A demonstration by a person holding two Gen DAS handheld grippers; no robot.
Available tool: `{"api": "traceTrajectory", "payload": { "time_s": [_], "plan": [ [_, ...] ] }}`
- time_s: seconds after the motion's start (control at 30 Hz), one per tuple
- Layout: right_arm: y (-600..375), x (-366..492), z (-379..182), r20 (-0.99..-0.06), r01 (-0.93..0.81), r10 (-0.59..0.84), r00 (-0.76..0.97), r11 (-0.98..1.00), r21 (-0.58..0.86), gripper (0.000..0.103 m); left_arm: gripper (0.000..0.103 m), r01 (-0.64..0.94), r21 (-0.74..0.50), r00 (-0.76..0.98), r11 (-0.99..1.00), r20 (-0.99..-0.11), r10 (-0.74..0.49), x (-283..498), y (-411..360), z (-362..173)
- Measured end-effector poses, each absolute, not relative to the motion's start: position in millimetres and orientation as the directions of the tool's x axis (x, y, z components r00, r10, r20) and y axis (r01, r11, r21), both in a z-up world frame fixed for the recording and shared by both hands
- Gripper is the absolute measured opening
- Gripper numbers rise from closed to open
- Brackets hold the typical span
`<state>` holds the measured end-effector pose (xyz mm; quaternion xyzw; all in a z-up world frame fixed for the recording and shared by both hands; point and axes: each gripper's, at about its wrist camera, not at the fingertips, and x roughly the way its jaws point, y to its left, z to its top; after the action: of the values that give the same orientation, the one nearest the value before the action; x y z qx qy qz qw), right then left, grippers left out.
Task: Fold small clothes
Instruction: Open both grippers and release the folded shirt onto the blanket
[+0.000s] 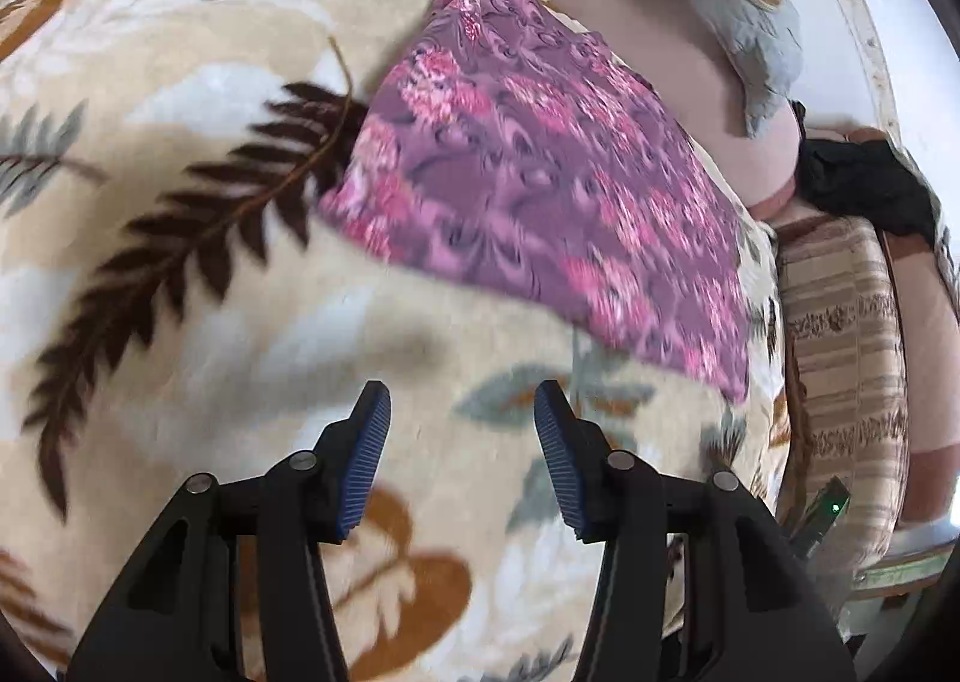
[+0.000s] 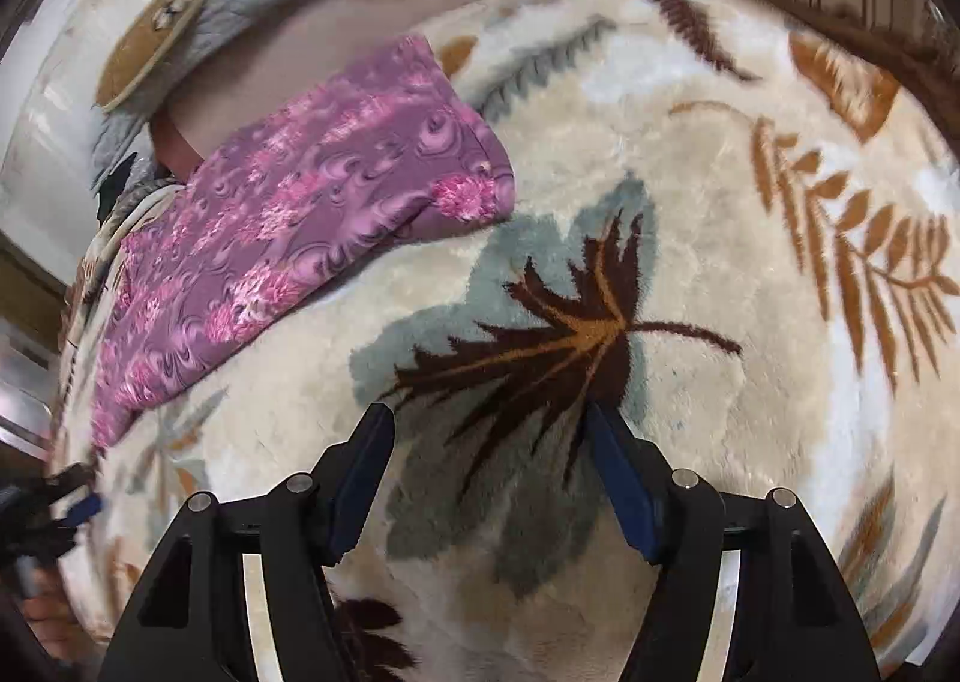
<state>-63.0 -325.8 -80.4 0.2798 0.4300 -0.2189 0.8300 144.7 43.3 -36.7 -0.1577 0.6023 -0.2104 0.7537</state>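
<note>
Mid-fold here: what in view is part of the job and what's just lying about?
Job:
purple floral garment
left gripper, open
right gripper, open

Lying about:
leaf-print fleece blanket, the work surface
black cloth
striped cushion

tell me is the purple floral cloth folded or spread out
Folded: the purple floral cloth lies as a compact strip on the blanket, with a doubled edge at its end.

Looking down and forward along each hand-held gripper, close above the leaf-patterned blanket [image 1: 180, 81], both sharing the purple floral cloth [image 1: 540, 190] [image 2: 288, 238].
</note>
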Motion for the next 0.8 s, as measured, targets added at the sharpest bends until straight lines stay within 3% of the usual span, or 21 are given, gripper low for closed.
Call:
{"api": "traceTrajectory", "payload": {
  "time_s": [0.17, 0.27, 0.37, 0.53, 0.7, 0.8],
  "plan": [
    [-303.8, -28.6, -84.6, -0.915, 0.558, -0.136, 0.379, 0.822, 0.109, 0.103, 0.053, 0.169, -0.449, 0.217, 0.877, -0.851, -0.477, 114.3, 57.9, -17.8],
    [-289.0, -11.0, -82.3, -0.949, 0.487, -0.175, 0.261, 0.873, -0.027, 0.102, 0.056, 0.203, -0.427, 0.256, 0.881, -0.845, -0.469, 99.3, 67.1, -6.3],
    [-290.0, -13.3, -63.0, -0.957, 0.525, -0.172, 0.233, 0.851, -0.025, 0.095, 0.057, 0.213, -0.401, 0.289, 0.891, -0.845, -0.449, 89.3, 76.0, -0.5],
    [-301.7, -29.2, 11.7, -0.881, 0.559, -0.219, 0.420, 0.827, 0.060, 0.092, 0.057, 0.194, -0.373, 0.296, 0.907, -0.859, -0.417, 93.1, 71.9, 2.7],
    [-338.9, -48.1, 79.5, -0.704, 0.535, -0.208, 0.679, 0.797, 0.281, 0.095, 0.057, 0.197, -0.372, 0.275, 0.907, -0.867, -0.415, 88.8, 50.9, 3.8],
    [-365.9, -23.3, 67.1, -0.765, 0.557, -0.148, 0.626, 0.772, 0.307, 0.095, 0.057, 0.240, -0.334, 0.274, 0.912, -0.877, -0.394, 89.2, 38.7, 1.6]
  ]
}}
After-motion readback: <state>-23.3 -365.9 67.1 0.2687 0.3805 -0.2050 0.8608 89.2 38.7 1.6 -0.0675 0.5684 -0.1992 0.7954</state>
